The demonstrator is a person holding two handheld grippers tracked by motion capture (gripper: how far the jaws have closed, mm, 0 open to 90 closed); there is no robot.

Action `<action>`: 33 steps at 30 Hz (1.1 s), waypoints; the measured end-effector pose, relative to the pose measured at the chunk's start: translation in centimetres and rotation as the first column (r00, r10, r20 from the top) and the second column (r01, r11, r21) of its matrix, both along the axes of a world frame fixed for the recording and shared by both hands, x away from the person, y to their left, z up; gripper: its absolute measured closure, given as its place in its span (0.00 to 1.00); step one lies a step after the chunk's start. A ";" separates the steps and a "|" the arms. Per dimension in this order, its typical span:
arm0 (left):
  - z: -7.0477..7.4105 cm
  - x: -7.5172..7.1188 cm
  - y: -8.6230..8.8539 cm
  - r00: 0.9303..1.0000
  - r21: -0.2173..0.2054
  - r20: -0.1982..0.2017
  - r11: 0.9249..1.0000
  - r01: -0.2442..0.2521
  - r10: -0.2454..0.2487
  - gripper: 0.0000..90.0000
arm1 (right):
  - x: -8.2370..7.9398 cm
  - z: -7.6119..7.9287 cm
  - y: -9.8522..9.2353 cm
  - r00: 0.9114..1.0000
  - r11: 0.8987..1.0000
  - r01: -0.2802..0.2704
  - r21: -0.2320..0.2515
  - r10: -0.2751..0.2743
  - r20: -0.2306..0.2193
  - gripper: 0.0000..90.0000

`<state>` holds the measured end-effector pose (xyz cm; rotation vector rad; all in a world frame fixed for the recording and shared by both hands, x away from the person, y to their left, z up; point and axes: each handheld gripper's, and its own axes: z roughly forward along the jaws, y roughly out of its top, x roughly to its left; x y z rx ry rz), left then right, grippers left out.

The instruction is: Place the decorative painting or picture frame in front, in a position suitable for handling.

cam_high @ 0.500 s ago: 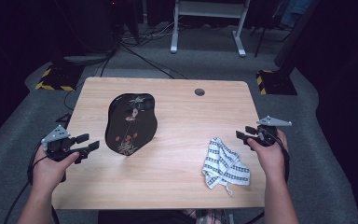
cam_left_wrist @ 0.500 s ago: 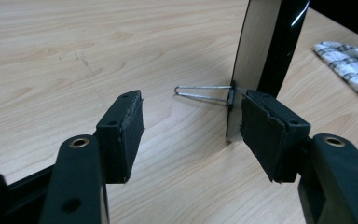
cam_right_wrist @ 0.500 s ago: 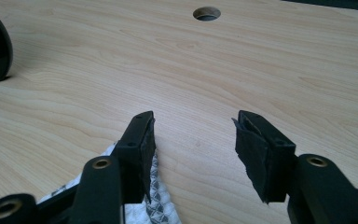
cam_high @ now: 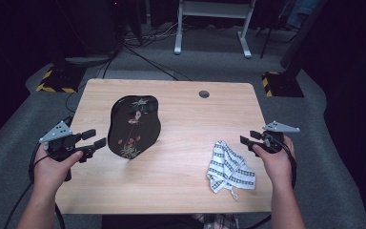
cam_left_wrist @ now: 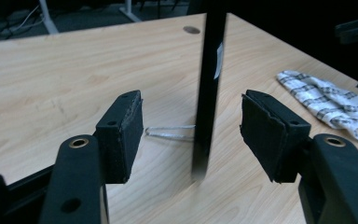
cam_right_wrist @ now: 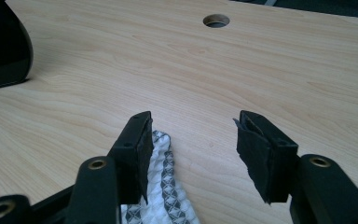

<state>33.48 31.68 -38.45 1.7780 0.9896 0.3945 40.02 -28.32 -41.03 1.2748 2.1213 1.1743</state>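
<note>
The left gripper (cam_high: pixel 97 139) sits at the near left of the table (cam_high: pixel 186 186), held level, its jaws spread wide with nothing gripped. In the left gripper view the thin black edge of the tray (cam_left_wrist: pixel 209 88) stands upright in the gap between the pads (cam_left_wrist: pixel 126 135), clear of both. From above, the tray (cam_high: pixel 134 126) is a dark lacquered piece with a flower pattern, standing on edge on the left half of the table, just right of the jaw tips. A small grey loop (cam_left_wrist: pixel 168 132) lies on the wood at the foot of the tray.

The right gripper (cam_high: pixel 249 139) is at the near right edge, also level and pointing left, jaws wide apart and holding nothing. In the right gripper view its left pad (cam_right_wrist: pixel 137 151) hangs over a fold of the cloth (cam_right_wrist: pixel 161 191); whether it touches I cannot tell. The cloth (cam_high: pixel 229 167), white with dark checks, lies crumpled on the near right of the table, just left of the right hand (cam_high: pixel 276 160) and well apart from the tray.

A round hole (cam_high: pixel 204 94) sits near the far edge, in the middle. Beyond the table, on the grey floor, stand white frame legs (cam_high: pixel 209 28) and cables (cam_high: pixel 138 47).
</note>
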 end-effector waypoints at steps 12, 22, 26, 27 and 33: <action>0.4 1.4 -2.8 0.998 0.010 0.025 0.998 0.064 -0.064 0.43 | -1.2 -0.3 0.0 1.000 1.000 0.001 -0.007 -0.001 -0.004 0.51; 0.0 2.9 -3.7 0.998 -0.012 0.046 0.999 0.044 -0.043 0.43 | -2.1 -0.8 -0.2 1.000 1.000 -0.002 -0.022 0.001 -0.015 0.51; -0.4 3.3 -4.0 0.998 -0.003 0.050 0.999 0.034 -0.034 0.44 | -2.3 -1.0 -0.3 1.000 1.000 0.000 -0.025 0.000 -0.016 0.51; -0.5 3.4 -4.2 0.998 -0.007 0.052 0.999 0.035 -0.034 0.45 | -2.4 -1.0 -0.3 1.000 1.000 0.000 -0.026 -0.001 -0.017 0.51; -1.6 4.3 -4.9 0.998 -0.004 0.027 0.999 0.048 -0.048 0.49 | -2.7 -1.1 -0.4 1.000 1.000 0.002 -0.024 -0.003 -0.021 0.51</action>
